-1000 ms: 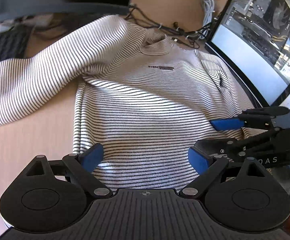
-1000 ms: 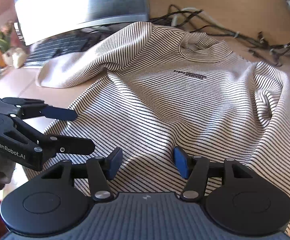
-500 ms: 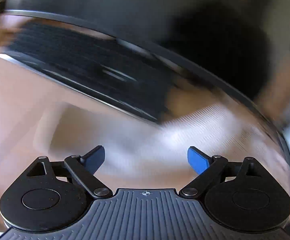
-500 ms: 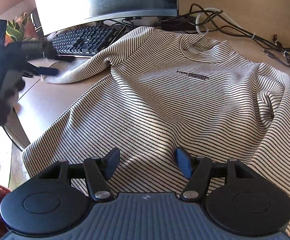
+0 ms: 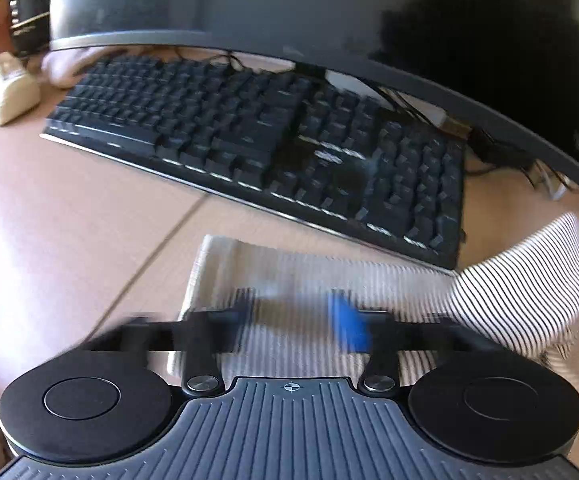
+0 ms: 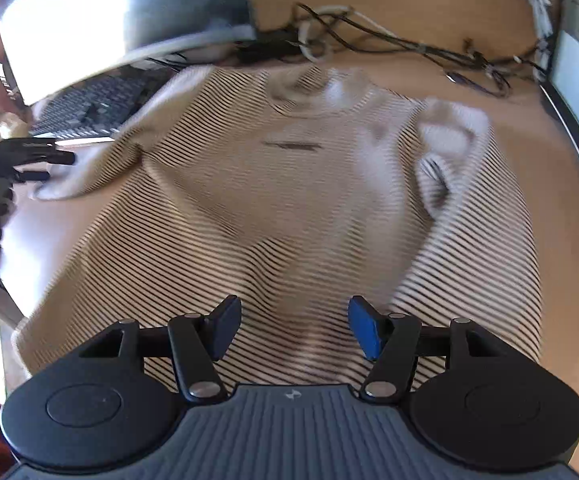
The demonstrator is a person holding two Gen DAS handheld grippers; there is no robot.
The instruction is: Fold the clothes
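Striped sleeve [image 5: 289,280] is now lying between the left gripper [image 5: 301,312]'s blurred, seemingly closing jaws, having swung there from the shirt [image 6: 273,208] body, while the right gripper [image 6: 293,324] is hovering open and empty.

Left wrist view: low over the bench [image 5: 69,216], close, facing the keyboard [image 5: 273,152] and monitor edge, sleeve [image 5: 329,280] at lower center. Right wrist view: higher, looking down across the striped shirt [image 6: 289,208] toward cables at frame top. The 2 views share the sleeve and keyboard [image 6: 89,108], upper left there.
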